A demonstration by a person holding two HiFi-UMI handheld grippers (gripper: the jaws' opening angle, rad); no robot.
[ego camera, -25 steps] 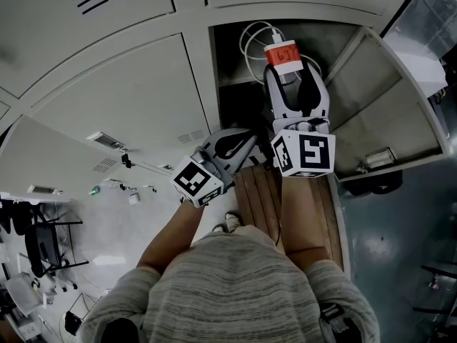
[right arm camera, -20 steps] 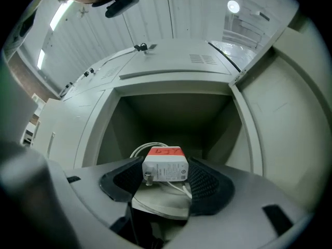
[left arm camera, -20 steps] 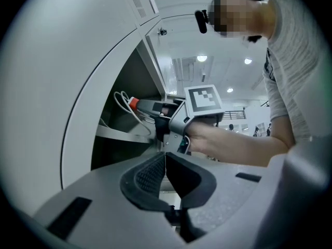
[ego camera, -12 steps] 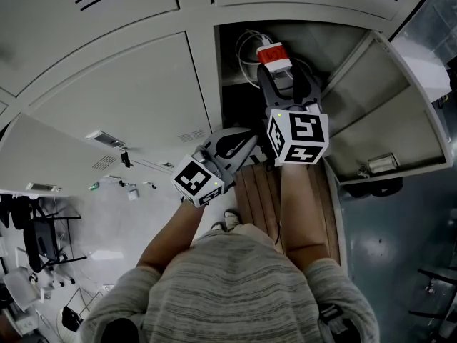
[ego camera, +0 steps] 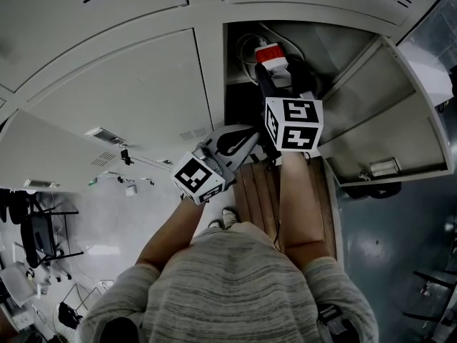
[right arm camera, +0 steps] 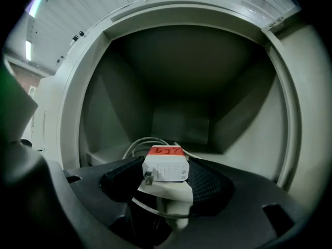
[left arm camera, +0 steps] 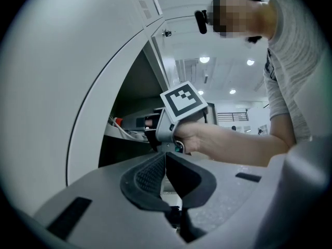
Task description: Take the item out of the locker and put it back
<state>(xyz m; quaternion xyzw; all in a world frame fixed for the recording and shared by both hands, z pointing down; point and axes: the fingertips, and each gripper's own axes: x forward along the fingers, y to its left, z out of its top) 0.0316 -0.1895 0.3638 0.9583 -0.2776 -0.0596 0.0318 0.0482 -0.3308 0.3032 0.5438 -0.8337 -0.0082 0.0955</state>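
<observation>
Charger [right arm camera: 165,166], white with red label: clamped between jaws of right tool [right arm camera: 166,183], at the mouth of the open locker [right arm camera: 244,113]. White cable [right arm camera: 136,146]: coiled inside, on the shelf behind. Left tool [left arm camera: 165,160]: jaws together, nothing between them, outside beside a closed door [left arm camera: 67,87].

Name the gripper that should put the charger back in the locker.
Right. The right gripper is shut on the charger and points into the open locker. The left gripper is shut, empty, and outside by a closed door.
</observation>
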